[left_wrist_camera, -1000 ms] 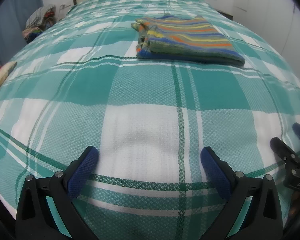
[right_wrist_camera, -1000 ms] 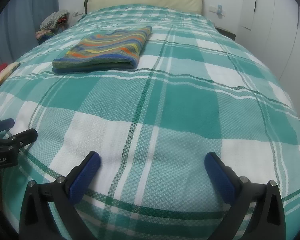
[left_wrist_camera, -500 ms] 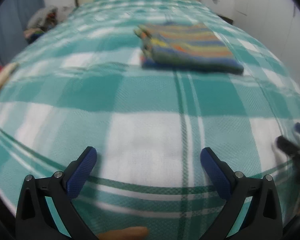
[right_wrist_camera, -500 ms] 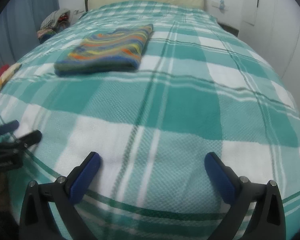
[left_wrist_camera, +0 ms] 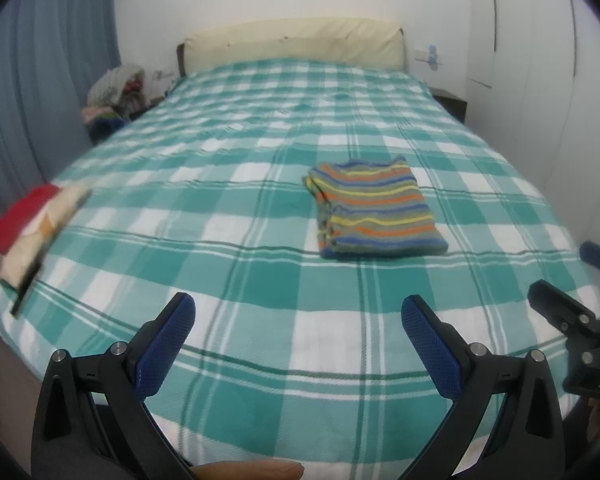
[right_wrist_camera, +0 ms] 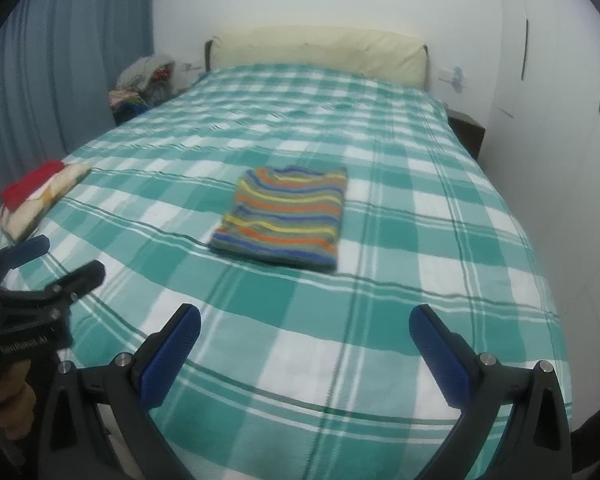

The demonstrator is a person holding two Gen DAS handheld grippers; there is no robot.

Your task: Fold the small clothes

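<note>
Folded garment (left_wrist_camera: 376, 216) on bed (left_wrist_camera: 260, 264), mid-width. Cloth pile (left_wrist_camera: 28, 228) at bed's left edge. Headboard (left_wrist_camera: 296, 42) behind.

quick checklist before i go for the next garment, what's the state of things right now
1. Left hand-held gripper open, holding nothing: ok.
2. Right hand-held gripper open, holding nothing: ok.
3. Striped multicolour knitted garment folded into a flat rectangle on the green-and-white checked bedspread: ok.
4. Bedspread in front of both grippers free for spreading: ok.
5. Next item, the red and cream cloth at the bed's left edge, in reach: cannot tell.
</note>
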